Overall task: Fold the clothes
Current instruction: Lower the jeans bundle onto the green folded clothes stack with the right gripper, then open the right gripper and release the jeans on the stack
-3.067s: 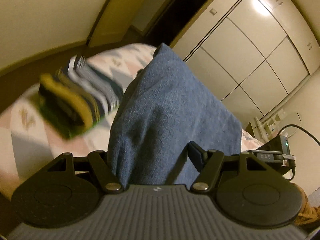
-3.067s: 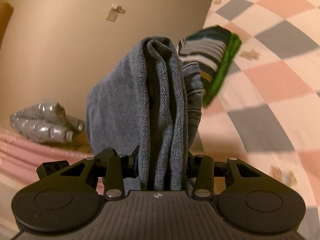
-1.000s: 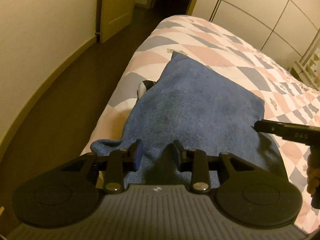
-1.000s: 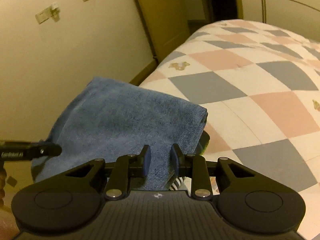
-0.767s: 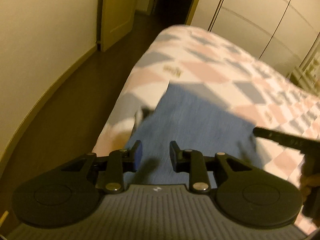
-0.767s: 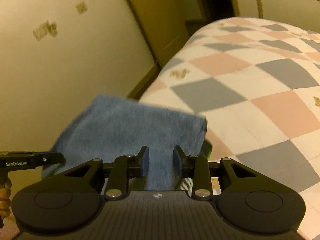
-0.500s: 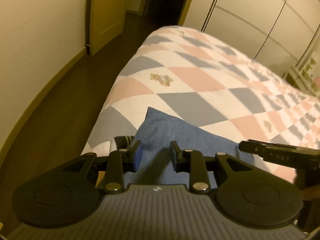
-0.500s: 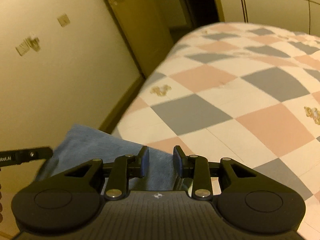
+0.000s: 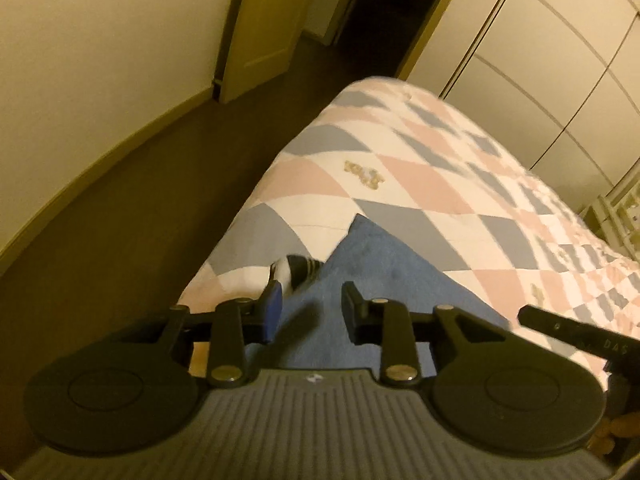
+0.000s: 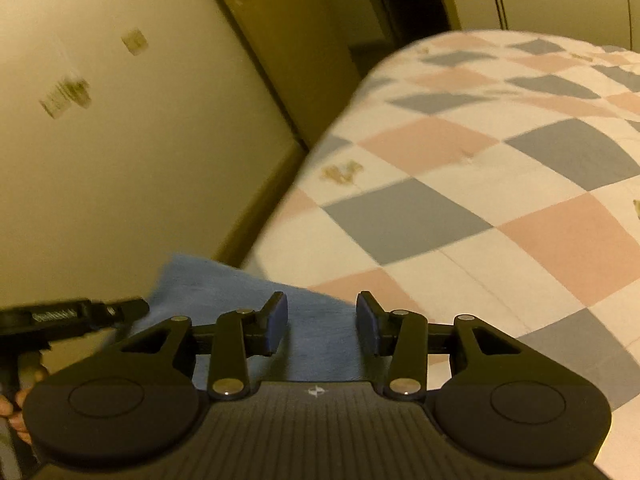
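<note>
- The folded blue denim garment (image 9: 384,264) lies flat on the near left corner of the bed, on a quilt of pink, grey-blue and white squares (image 9: 432,184).
- A striped black-and-white piece of cloth (image 9: 292,270) sticks out from under the garment's left edge, close to the edge of the bed.
- The left gripper (image 9: 310,306) hovers above the near end of the garment, released, with its fingers apart and nothing between them.
- The right gripper (image 10: 322,316) is also released, its blue-padded fingers (image 10: 278,316) spread over the garment's near edge and holding nothing.
- In the left wrist view the black body of the right gripper enters from the right edge; in the right wrist view the left gripper shows at the left edge with part of a hand (image 10: 14,412) below it.
- A dark floor (image 9: 132,208) runs along the left side of the bed, up to a cream wall (image 9: 92,36).
- Pale wardrobe doors (image 9: 540,80) stand beyond the far end of the bed.
</note>
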Motion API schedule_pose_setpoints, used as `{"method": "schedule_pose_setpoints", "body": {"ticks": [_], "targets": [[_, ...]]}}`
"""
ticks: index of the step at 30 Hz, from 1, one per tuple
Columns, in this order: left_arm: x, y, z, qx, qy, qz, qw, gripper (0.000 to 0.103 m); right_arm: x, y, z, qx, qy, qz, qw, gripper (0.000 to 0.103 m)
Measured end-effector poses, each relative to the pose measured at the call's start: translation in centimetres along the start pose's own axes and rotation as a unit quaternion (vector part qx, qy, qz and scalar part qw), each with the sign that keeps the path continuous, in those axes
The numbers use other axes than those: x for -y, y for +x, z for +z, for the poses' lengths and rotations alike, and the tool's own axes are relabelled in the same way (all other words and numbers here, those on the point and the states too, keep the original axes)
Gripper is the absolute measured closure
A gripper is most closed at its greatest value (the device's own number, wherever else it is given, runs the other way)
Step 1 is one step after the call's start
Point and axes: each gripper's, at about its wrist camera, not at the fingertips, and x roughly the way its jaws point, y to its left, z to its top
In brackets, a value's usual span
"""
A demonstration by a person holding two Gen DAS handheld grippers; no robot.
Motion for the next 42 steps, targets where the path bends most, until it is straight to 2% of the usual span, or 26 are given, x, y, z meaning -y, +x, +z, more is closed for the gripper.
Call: {"method": "schedule_pose_setpoints", "body": {"ticks": [2, 5, 9, 11, 14, 19, 21, 23, 26, 27, 28, 31, 33, 39, 41, 42], "targets": [[0.2, -2.4, -1.4, -0.002, 0.006, -0.009, 0.9999, 0.077, -0.9, -2.1, -1.1, -0.002, -0.008, 0.020, 1.000, 0.060], [0.8, -4.7, -4.3, -0.011, 0.040, 0.006, 0.9991, 0.077, -2.4, -4.2, -3.6, -0.021, -0.029, 0.039, 0.999, 0.060], [-0.5, -3.9, -7.5, -0.047, 0.018, 0.042, 0.9978, 0.076, -4.7, -5.7, -7.0, -0.051, -0.076, 0.058, 0.994, 0.060], [-0.7, -3.6, -8.2, -0.054, 0.002, 0.058, 0.9969, 0.076, -5.6, -4.7, -8.6, -0.089, -0.099, 0.047, 0.990, 0.060], [0.3, -4.8, -8.4, -0.048, 0.007, 0.075, 0.9960, 0.077, -6.9, -3.9, -9.7, -0.114, -0.126, 0.028, 0.985, 0.060], [2.8, -9.5, -8.9, -0.013, 0.020, 0.093, 0.9953, 0.075, -8.2, -7.3, -9.2, -0.081, -0.123, 0.052, 0.988, 0.059], [4.1, -11.6, -9.3, -0.002, 0.022, 0.103, 0.9945, 0.075, -8.2, -8.9, -9.4, -0.071, -0.111, 0.054, 0.990, 0.052], [5.4, -13.7, -9.7, 0.010, 0.023, 0.112, 0.9934, 0.070, -7.7, -10.7, -9.5, -0.064, -0.090, 0.057, 0.992, 0.046], [7.4, -16.8, -10.2, 0.027, 0.026, 0.126, 0.9913, 0.055, -6.7, -13.7, -9.8, -0.055, -0.064, 0.063, 0.994, 0.031], [8.4, -17.8, -10.5, 0.033, 0.029, 0.130, 0.9906, 0.049, -6.5, -14.6, -9.9, -0.053, -0.059, 0.064, 0.995, 0.022], [9.4, -18.6, -10.8, 0.039, 0.032, 0.133, 0.9898, 0.045, -6.4, -15.3, -9.8, -0.050, -0.058, 0.065, 0.995, 0.016], [12.5, -20.5, -12.0, 0.052, 0.042, 0.147, 0.9869, 0.040, -5.5, -17.8, -9.7, -0.043, -0.058, 0.072, 0.995, 0.006], [14.4, -21.3, -12.9, 0.053, 0.043, 0.153, 0.9858, 0.040, -4.8, -19.3, -9.6, -0.039, -0.060, 0.076, 0.995, 0.002], [19.7, -23.4, -15.7, 0.048, 0.039, 0.173, 0.9830, 0.038, -2.5, -23.9, -9.5, -0.025, -0.078, 0.077, 0.994, 0.002], [21.2, -24.1, -16.4, 0.044, 0.022, 0.171, 0.9840, 0.032, -1.7, -25.4, -9.5, -0.023, -0.085, 0.077, 0.993, 0.002], [21.9, -24.5, -16.7, 0.046, 0.013, 0.171, 0.9841, 0.024, -1.3, -26.1, -9.4, -0.023, -0.090, 0.077, 0.993, 0.002]]}}
